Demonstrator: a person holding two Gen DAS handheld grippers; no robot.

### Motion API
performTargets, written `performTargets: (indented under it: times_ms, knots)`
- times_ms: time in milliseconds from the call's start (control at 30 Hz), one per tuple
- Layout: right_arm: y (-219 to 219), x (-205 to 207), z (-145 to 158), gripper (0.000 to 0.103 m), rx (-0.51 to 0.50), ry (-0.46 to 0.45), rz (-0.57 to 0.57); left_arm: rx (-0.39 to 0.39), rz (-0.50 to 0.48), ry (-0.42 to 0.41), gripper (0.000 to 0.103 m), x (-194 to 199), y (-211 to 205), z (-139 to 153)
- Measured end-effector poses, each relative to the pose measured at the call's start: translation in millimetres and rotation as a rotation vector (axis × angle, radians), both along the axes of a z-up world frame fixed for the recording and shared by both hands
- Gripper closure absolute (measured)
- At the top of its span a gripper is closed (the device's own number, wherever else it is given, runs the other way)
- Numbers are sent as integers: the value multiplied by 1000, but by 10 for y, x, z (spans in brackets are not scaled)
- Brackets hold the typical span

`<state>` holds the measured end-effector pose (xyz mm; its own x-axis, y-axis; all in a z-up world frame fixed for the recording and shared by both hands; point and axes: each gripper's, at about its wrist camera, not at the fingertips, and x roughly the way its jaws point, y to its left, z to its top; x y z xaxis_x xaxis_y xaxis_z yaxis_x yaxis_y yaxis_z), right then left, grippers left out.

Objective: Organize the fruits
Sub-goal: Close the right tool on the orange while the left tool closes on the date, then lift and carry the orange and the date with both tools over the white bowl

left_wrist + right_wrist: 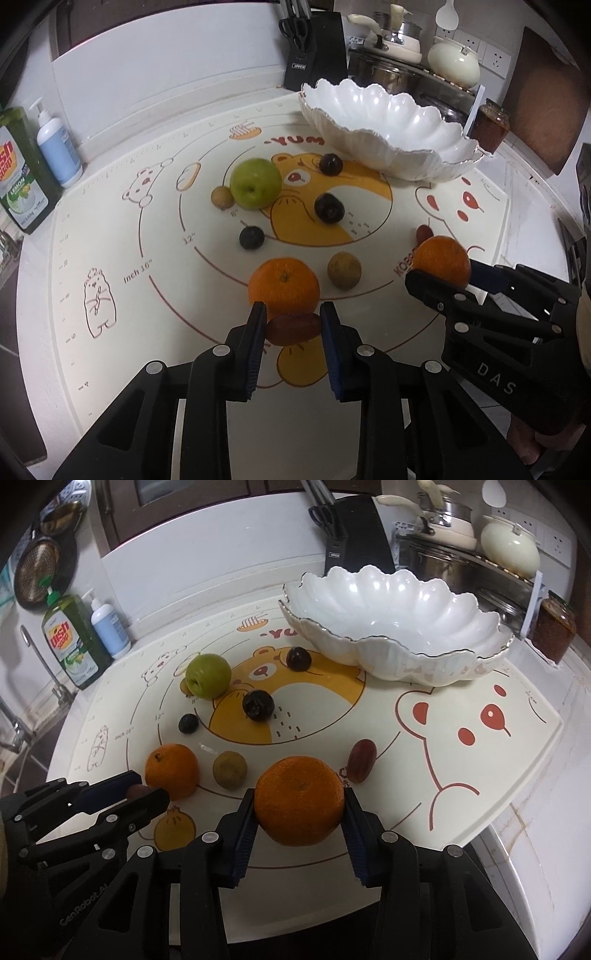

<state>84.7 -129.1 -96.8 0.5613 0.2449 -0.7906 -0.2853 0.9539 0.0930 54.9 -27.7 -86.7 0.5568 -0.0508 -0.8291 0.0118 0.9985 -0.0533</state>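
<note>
My left gripper (293, 325) is shut on a red grape (293, 328) just in front of an orange (283, 286) on the mat. My right gripper (300, 812) is shut on a second orange (300, 800); it also shows in the left wrist view (441, 260). A white scalloped bowl (399, 627) stands empty at the back right. On the mat lie a green apple (255, 183), three dark plums (329, 208) (330, 164) (251, 237), two brown longans (344, 270) (222, 197) and another red grape (362, 760).
Dish soap (72, 638) and a pump bottle (109, 626) stand at the back left. A knife block (317, 51), pots (443, 550) and a jar (556, 629) line the back right. The mat's right edge (535, 746) lies near the counter edge.
</note>
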Motion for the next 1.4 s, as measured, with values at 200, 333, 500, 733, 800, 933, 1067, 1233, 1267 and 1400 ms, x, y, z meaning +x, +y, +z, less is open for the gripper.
performTargets:
  times_ms: [200, 333, 500, 733, 800, 933, 1067, 1233, 1267, 1400]
  knots:
    - [-62, 17, 141, 59, 6, -17, -31, -1, -25, -16, 73, 80, -48, 110]
    - [-106, 40, 243, 58, 4, -39, -50, -2, -42, -35, 73, 168, -82, 201]
    - [-188, 106, 347, 58, 2, -59, -82, -11, -69, -54, 73, 293, -150, 304]
    - [-313, 216, 501, 59, -3, -94, -137, -19, -118, -81, 73, 521, -257, 453]
    - [-351, 257, 548, 59, -6, -105, -152, -25, -127, -90, 73, 601, -276, 506]
    - [-428, 359, 633, 58, -15, -125, -184, -20, -149, -129, 73, 789, -312, 639]
    - [-486, 476, 721, 59, -29, -146, -216, -18, -169, -146, 73, 946, -332, 720]
    - [-537, 618, 803, 59, -44, -176, -250, -3, -192, -187, 73, 1143, -358, 825]
    - [-549, 652, 816, 59, -50, -181, -259, -4, -196, -192, 73, 1196, -360, 842]
    - [-596, 768, 854, 59, -64, -197, -286, -4, -210, -202, 73, 1368, -372, 870]
